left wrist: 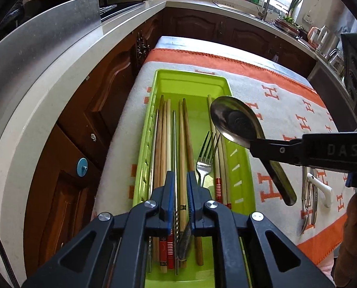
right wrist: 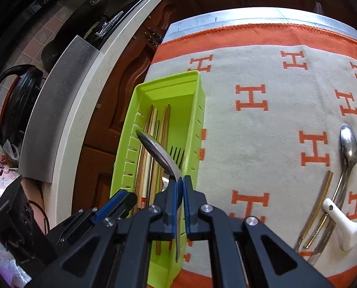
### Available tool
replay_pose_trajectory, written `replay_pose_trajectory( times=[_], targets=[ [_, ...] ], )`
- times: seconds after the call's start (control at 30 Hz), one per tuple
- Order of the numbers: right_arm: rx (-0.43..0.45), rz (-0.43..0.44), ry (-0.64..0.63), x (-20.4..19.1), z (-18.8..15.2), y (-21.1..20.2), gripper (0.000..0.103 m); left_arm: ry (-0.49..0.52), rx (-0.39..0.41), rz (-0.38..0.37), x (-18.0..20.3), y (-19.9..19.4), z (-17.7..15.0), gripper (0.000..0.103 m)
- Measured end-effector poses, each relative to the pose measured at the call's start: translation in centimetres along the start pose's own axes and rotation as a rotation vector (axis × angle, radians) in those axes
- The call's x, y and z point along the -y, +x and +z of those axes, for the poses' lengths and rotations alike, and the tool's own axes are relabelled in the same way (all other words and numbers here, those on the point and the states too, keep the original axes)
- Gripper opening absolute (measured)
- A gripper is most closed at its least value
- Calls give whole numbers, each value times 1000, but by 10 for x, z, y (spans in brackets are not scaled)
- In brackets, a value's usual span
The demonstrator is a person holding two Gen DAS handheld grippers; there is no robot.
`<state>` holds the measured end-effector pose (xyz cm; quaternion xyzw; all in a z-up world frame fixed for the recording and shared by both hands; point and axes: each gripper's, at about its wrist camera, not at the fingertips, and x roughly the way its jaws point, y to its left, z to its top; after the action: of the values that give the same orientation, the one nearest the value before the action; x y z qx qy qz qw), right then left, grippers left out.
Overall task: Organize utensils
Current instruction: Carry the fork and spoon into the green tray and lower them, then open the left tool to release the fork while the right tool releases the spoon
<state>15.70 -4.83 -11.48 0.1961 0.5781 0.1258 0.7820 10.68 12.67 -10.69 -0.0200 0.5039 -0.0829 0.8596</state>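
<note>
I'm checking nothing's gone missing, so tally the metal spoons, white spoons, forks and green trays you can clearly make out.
Metal spoons: 2, held spoon in right gripper, another spoon on cloth
White spoon: 1, on cloth
Fork: 1, in tray
Green tray: 1
Total: 5

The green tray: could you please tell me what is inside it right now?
Inside the green tray lie wooden chopsticks, red-banded chopsticks and a fork. The left gripper covers their near ends, and the spoon in the right gripper hides part.
</note>
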Motion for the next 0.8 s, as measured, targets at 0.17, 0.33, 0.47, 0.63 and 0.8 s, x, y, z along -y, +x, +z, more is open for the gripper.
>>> replay_pose_trajectory(
  times=[0.17,0.33,0.47,0.63,0.8],
  targets=[
    [4,-21,43,-7,8,12,5,-23,36,-12,-15,-10,5,13],
    [-18,-25,31,-21,16,24,8,-52,50,-12,-30,-15,10,15],
    [-42,-28,15,-26,14,31,14,-69,53,-16,-37,-16,11,16],
    [-48,-17,-15,-27,9,28,14,-70,54,-20,-37,-17,11,16],
    [-62,11,-59,-29,3,17,14,-57,56,-21,-30,-20,12,16]
  ],
)
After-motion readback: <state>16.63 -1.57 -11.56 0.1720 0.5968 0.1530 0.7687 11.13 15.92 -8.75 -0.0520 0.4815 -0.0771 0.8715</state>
